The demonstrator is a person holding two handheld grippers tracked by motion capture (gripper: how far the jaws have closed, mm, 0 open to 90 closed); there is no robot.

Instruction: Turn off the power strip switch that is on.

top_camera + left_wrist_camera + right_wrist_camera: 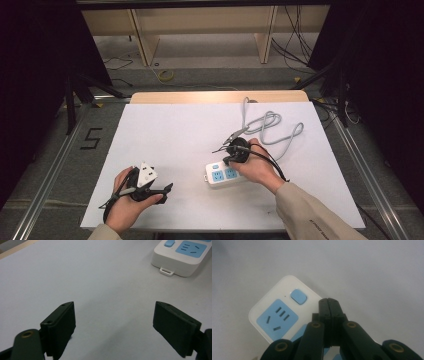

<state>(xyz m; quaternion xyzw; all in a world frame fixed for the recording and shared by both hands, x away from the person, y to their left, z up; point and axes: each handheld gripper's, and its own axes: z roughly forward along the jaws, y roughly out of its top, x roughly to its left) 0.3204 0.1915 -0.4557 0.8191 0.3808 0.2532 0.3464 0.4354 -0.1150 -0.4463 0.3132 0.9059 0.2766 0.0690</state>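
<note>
With the right claw point(329, 305) pressed together, probably aiming for the blue button point(298, 296) on the power strip point(223, 174), press squarely down while the left claw point(115, 327) waits spread wide.

we hold our left gripper point(113, 322) low with jaws spread wide; our right gripper point(329, 305) points down, its jaws pressed together.
</note>
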